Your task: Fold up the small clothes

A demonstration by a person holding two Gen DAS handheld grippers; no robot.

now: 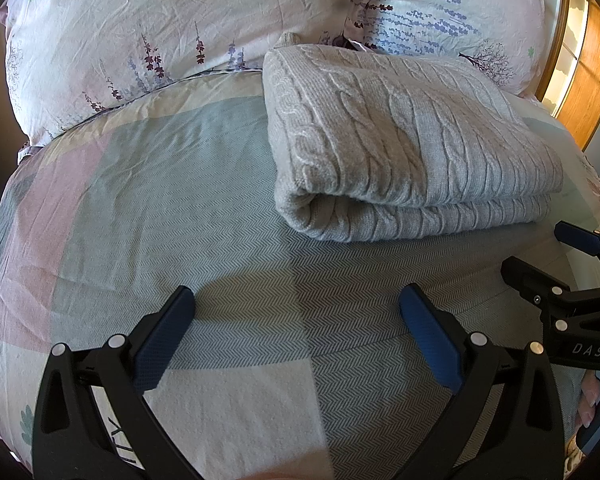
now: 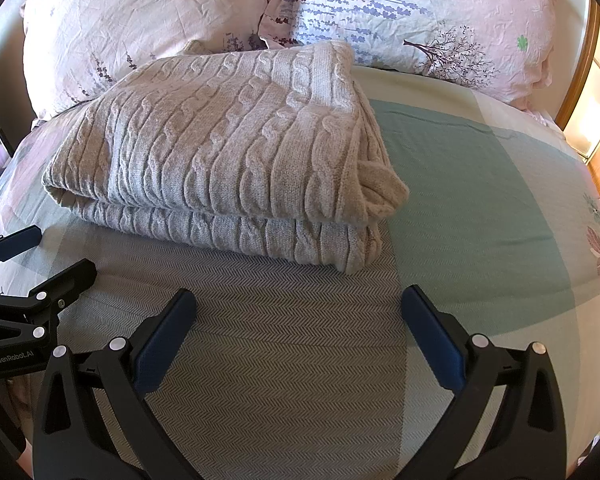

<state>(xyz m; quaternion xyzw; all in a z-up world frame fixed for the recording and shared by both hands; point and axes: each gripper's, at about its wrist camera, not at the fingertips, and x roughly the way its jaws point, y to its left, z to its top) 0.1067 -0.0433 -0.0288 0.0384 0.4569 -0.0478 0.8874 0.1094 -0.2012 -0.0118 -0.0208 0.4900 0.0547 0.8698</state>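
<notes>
Folded grey cable-knit sweater (image 1: 403,140) lies near the bed's head edge, touching the floral pillows (image 1: 148,40). Left gripper (image 1: 296,312) and right gripper (image 2: 300,312) hover spread apart, holding nothing, above the patchwork bedspread (image 1: 160,208).

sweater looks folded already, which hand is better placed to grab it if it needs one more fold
Right, marginally. The folded sweater lies almost straight ahead of the right gripper, while it sits off to the right of the left gripper. Both have open, empty jaws, neither touching it.
</notes>
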